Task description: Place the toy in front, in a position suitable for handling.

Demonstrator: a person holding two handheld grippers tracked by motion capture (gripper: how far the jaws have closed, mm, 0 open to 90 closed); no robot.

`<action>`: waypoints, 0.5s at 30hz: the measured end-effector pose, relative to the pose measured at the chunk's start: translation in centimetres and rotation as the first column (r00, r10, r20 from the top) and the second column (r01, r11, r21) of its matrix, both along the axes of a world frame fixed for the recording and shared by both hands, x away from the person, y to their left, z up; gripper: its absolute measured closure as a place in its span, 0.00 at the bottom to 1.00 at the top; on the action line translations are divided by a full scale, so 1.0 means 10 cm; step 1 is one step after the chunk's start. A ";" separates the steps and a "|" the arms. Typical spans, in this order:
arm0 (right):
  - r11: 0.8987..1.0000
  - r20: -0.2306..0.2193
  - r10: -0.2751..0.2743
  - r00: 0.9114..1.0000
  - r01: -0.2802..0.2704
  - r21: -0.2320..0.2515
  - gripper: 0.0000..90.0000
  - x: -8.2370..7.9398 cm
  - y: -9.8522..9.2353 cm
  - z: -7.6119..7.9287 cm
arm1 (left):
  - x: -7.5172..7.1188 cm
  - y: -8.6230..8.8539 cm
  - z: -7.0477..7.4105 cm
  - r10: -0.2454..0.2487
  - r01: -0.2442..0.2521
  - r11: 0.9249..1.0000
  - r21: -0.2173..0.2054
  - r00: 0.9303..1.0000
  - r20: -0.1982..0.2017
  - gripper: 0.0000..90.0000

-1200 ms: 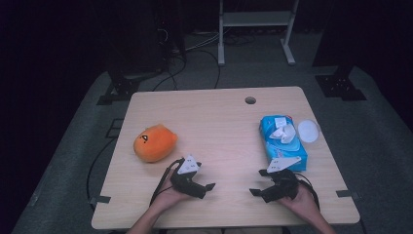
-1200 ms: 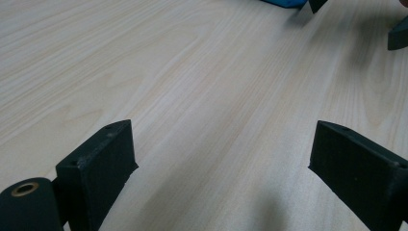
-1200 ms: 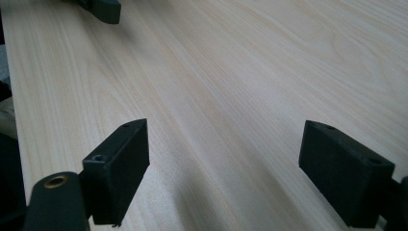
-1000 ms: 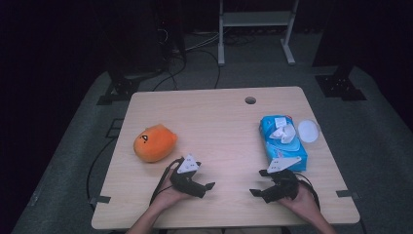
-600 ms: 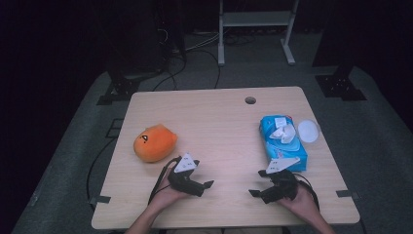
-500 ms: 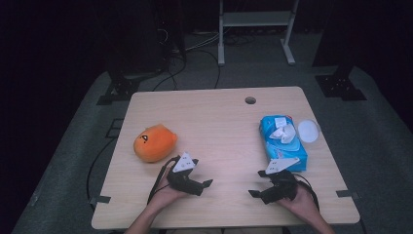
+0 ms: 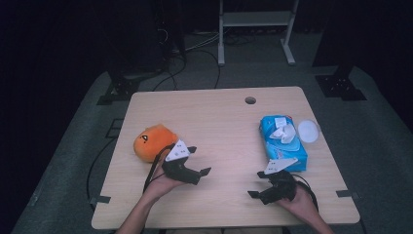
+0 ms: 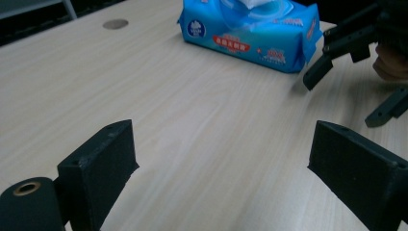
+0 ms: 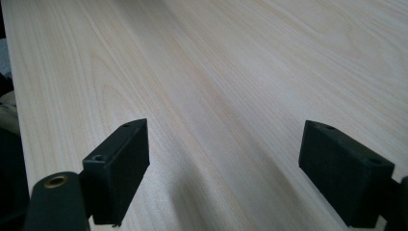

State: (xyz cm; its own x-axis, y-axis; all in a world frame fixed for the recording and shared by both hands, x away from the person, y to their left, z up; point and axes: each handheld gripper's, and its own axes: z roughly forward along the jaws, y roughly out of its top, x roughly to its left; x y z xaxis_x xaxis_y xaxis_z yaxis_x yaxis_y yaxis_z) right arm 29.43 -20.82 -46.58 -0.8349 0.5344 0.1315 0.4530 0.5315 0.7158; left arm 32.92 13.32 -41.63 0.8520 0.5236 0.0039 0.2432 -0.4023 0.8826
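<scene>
My left gripper (image 7: 198,160) is held low over the wooden table (image 7: 219,122), just right of an orange plush toy (image 7: 152,141), jaws wide apart and empty. My right gripper (image 7: 256,184) hovers near the front right, also open and empty, just in front of a blue pack of wet wipes (image 7: 284,141). In the left gripper view, my left gripper (image 8: 226,168) faces the wipes pack (image 8: 250,29) and the right gripper (image 8: 356,48) across bare wood. In the right gripper view, the open right gripper (image 9: 231,168) has bare tabletop (image 9: 216,72) between its jaws.
A white round lid (image 7: 308,130) lies right of the wipes pack. There is a small cable hole (image 7: 250,100) near the table's far edge. Beyond the table, cables and stand legs (image 7: 221,44) sit on the dark floor.
My left gripper has shifted slightly away from the person and toward the orange plush. The right gripper has barely moved. Both stay open.
</scene>
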 end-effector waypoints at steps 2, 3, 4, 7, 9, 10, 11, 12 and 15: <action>1.000 -0.002 -0.002 1.000 0.002 0.002 0.19 0.00 0.00 0.00 | 0.05 0.01 0.09 -0.002 0.002 1.000 -0.010 1.000 0.010 0.09; 1.000 -0.001 -0.003 1.000 0.003 0.002 0.19 -0.01 0.00 0.00 | 0.08 0.02 0.12 0.001 0.000 1.000 -0.018 1.000 0.013 0.09; 1.000 -0.001 -0.003 1.000 0.003 0.003 0.19 -0.01 0.00 0.00 | 0.10 0.03 0.15 0.001 -0.001 1.000 -0.024 1.000 0.015 0.09; 1.000 0.000 -0.005 1.000 0.005 0.005 0.19 0.00 -0.01 0.00 | 0.18 0.07 0.25 0.008 -0.006 0.999 -0.044 1.000 0.029 0.09; 1.000 0.001 -0.006 1.000 0.006 0.006 0.19 0.00 -0.01 0.00 | 0.21 0.10 0.30 0.019 -0.017 0.998 -0.060 0.999 0.034 0.09; 1.000 0.000 -0.007 1.000 0.007 0.006 0.19 0.00 -0.01 0.00 | 0.23 0.12 0.33 0.026 -0.023 0.998 -0.062 0.999 0.042 0.09; 1.000 -0.001 -0.009 1.000 0.009 0.006 0.19 0.00 -0.01 0.00 | 0.24 0.16 0.36 0.036 -0.033 0.997 -0.070 0.998 0.048 0.09; 1.000 -0.001 -0.011 1.000 0.011 0.006 0.19 0.00 -0.01 0.00 | 0.24 0.18 0.38 0.042 -0.038 0.996 -0.077 0.998 0.051 0.09; 1.000 0.002 -0.011 1.000 0.011 0.006 0.19 0.00 -0.02 0.00 | 0.23 0.28 0.41 0.068 -0.063 0.994 -0.090 0.996 0.055 0.09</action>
State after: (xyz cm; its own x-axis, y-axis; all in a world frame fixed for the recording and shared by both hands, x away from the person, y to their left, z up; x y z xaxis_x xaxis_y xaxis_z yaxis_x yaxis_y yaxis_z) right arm 29.46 -20.99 -46.56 -0.8293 0.5427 0.1336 0.4576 0.5220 0.7198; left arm 35.22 16.12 -37.49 0.8155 0.5787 0.0038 0.2137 -0.3073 0.9273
